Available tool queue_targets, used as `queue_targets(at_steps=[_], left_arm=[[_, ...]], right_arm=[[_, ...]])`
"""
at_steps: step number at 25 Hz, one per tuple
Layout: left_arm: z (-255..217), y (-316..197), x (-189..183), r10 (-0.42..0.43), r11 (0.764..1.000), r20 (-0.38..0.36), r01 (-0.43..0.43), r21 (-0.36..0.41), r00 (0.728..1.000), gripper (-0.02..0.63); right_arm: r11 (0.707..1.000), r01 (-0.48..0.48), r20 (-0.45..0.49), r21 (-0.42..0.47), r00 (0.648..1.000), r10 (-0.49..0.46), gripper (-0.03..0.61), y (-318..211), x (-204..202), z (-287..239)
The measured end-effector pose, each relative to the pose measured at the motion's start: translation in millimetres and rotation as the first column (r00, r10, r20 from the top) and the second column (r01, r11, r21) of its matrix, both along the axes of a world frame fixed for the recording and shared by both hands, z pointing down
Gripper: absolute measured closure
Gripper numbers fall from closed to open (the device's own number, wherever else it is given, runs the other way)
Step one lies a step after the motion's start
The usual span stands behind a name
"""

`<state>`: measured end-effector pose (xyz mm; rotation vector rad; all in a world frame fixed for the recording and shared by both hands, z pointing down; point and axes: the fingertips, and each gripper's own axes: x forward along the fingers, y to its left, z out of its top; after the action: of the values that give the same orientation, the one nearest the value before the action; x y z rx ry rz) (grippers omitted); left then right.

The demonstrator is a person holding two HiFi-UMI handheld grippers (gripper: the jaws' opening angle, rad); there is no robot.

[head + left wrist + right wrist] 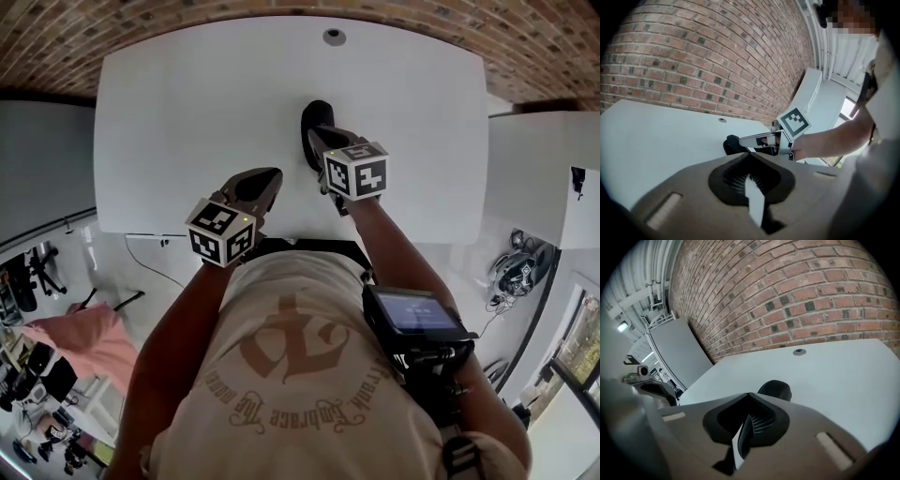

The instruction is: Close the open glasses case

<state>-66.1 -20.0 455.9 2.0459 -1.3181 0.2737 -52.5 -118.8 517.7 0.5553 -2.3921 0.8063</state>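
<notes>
Holding a grey two-jaw left gripper (272,176) (749,155) over the near edge of a white rectangular table (187,112), jaws pressing together on nothing. Pointing the matching right gripper (313,134) (741,139) (749,395) farther in and to the right, jaws likewise meeting with nothing between them. Reaching with its tips right up to a black oval hard-shell glasses case (317,111) (732,144) (776,389), touching or just short, hard telling which. Finding that case lying near the table's middle, lid seemingly down, near end hiding behind the right jaws. Showing a small round grey grommet (334,37) by the far edge, below a red brick wall (811,296).
</notes>
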Motion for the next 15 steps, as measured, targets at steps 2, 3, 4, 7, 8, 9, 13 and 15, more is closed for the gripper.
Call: queue_targets(at_steps=[2,3,4,7,8,9,13,15], left_arm=[[-1.8,0.6,-1.2,0.000,1.000,-0.001,0.000,0.008,1.000,0.612],[-3.0,0.5,-1.1,0.003,1.000,-0.002,-0.003,0.013,1.000,0.612],[-4.2,0.4,-0.5,0.007,1.000,-0.004,-0.007,0.018,1.000,0.612],[-7.9,-1.6,4.0,0.027,0.999,-0.008,-0.027,0.037,1.000,0.612],[-9.7,-2.5,5.9,0.034,0.998,-0.009,-0.033,0.044,0.999,0.612],[-11.9,-3.1,7.7,0.039,0.998,-0.011,-0.038,0.052,0.999,0.614],[-21.6,-3.6,12.1,0.052,0.995,-0.014,-0.051,0.085,0.999,0.614],[-25.4,-3.4,13.7,0.057,0.993,-0.016,-0.056,0.100,0.998,0.612]], right_arm=[[1.000,-0.006,0.007,0.011,1.000,0.006,0.572,0.5,2.2,-5.1],[1.000,-0.009,0.011,0.017,1.000,0.008,0.572,1.0,3.1,-8.2],[1.000,-0.011,0.016,0.025,1.000,0.011,0.572,1.8,4.1,-11.6],[0.998,-0.020,0.032,0.054,0.999,0.018,0.572,4.3,9.9,-23.7],[0.998,-0.023,0.038,0.066,0.999,0.020,0.572,5.3,13.1,-28.7],[0.997,-0.026,0.043,0.079,0.999,0.022,0.572,6.8,17.0,-34.1],[0.988,-0.040,0.057,0.151,0.998,0.031,0.572,13.0,35.3,-60.2],[0.983,-0.047,0.069,0.180,0.997,0.035,0.572,17.0,45.4,-72.0]])
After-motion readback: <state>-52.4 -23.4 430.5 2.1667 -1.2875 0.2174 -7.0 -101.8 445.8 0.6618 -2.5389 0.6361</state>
